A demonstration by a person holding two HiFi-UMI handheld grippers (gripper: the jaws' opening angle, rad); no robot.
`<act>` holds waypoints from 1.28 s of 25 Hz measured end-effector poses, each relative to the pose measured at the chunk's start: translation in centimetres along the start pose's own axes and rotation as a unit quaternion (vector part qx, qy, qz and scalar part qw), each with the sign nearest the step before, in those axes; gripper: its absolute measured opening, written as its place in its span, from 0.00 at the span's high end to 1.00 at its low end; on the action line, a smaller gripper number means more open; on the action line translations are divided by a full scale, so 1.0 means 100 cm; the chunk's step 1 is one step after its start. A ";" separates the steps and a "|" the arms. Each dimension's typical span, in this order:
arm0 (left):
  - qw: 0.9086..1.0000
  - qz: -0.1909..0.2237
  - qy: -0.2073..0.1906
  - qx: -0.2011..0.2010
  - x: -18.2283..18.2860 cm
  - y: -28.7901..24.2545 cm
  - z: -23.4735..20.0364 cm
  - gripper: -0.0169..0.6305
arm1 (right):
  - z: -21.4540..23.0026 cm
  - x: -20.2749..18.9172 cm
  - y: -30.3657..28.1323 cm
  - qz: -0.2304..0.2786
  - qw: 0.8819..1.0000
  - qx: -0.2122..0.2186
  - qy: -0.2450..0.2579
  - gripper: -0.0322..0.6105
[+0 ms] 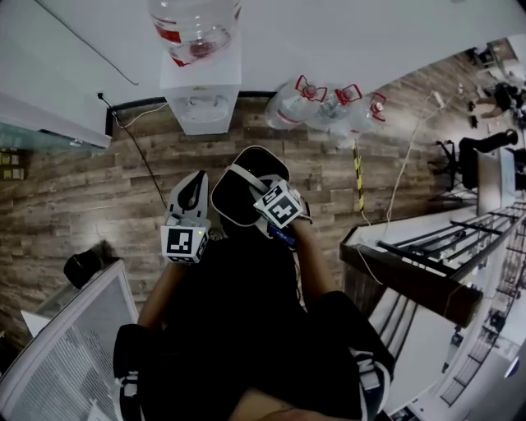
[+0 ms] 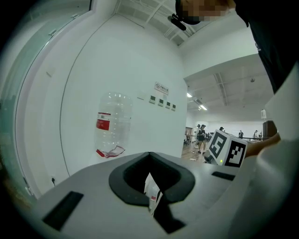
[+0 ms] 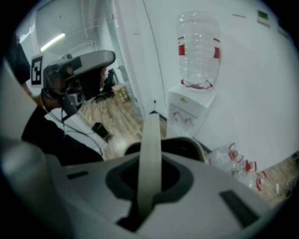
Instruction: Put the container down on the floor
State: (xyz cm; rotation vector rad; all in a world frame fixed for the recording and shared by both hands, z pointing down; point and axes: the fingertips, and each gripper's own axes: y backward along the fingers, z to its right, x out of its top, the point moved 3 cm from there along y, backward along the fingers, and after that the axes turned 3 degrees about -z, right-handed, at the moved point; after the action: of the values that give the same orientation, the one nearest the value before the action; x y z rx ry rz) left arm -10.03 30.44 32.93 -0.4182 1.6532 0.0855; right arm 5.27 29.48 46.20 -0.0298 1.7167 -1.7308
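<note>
The container (image 1: 234,201) is a dark bucket with a pale rim and a white band handle (image 1: 246,175), and it hangs in front of my body above the wooden floor. My right gripper (image 1: 265,201) is shut on that handle. In the right gripper view the white handle (image 3: 150,158) runs up through the jaws of the right gripper (image 3: 147,196), and the container's rim (image 3: 194,147) shows just behind. My left gripper (image 1: 192,187) hovers just left of the container without touching it. In the left gripper view the left gripper (image 2: 152,193) shows only a narrow slit, so its jaw state is unclear.
A white water dispenser (image 1: 200,94) carrying an upturned bottle (image 1: 196,25) stands at the wall ahead. Several empty bottles (image 1: 329,105) lie on the floor to its right. A desk (image 1: 411,275) is at the right, a dark bag (image 1: 82,267) and a white partition (image 1: 74,353) at the left.
</note>
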 end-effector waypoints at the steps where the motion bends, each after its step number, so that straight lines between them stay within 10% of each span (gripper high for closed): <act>1: 1.000 0.000 -0.001 0.001 0.003 -0.008 0.001 0.93 | 0.007 0.001 -0.001 -0.001 1.000 0.001 0.002 0.87; 19: 0.999 -0.004 -0.005 0.039 0.028 -0.102 -0.030 0.93 | 0.104 0.032 -0.019 -0.009 1.000 0.009 -0.004 0.87; 32: 0.998 -0.024 0.001 -0.051 0.030 -0.198 -0.064 0.93 | 0.153 0.050 -0.042 -0.040 0.999 -0.006 -0.015 0.87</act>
State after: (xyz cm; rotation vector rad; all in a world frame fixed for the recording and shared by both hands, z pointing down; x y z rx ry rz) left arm -9.93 9.51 34.54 -0.5365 1.6450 0.1342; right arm 6.78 13.30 49.69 -0.1303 1.7244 -1.7692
